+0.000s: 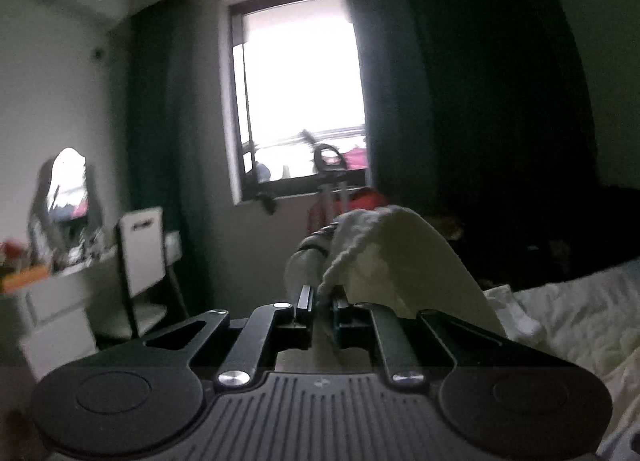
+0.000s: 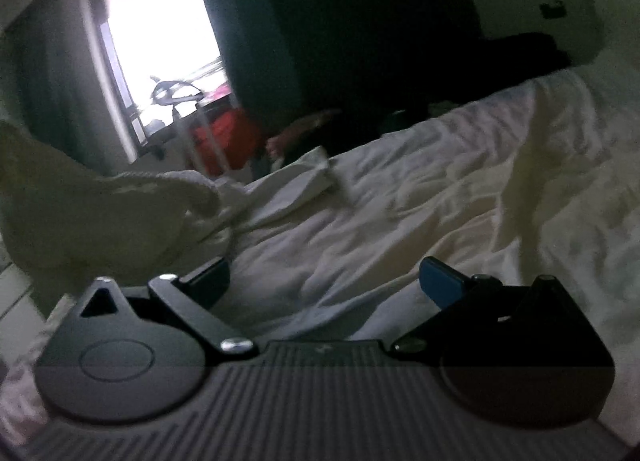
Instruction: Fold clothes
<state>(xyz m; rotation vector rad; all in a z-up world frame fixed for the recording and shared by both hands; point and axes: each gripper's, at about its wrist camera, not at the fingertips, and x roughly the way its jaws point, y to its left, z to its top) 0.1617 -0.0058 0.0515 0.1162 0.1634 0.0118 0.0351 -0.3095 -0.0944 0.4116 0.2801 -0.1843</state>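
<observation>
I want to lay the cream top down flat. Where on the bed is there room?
The widest bare patch of bed sheet lies ahead of the open right hand-held gripper, running toward the dark far edge. It is crowded to the left, where the cream garment bunches beside a crumpled white cloth.

Two wrist fisheyes, both facing the window wall over a bed

The left view looks level along its gripper point(image 1: 320, 301), close behind a pale garment point(image 1: 400, 253), toward the window point(image 1: 300, 101) with a desk point(image 1: 60, 285) at left. The right view is tilted, low over the bed point(image 2: 400, 201) behind its gripper point(image 2: 324, 281). Both share the window point(image 2: 160, 41), curtain point(image 1: 440, 81), garment and bed.
</observation>
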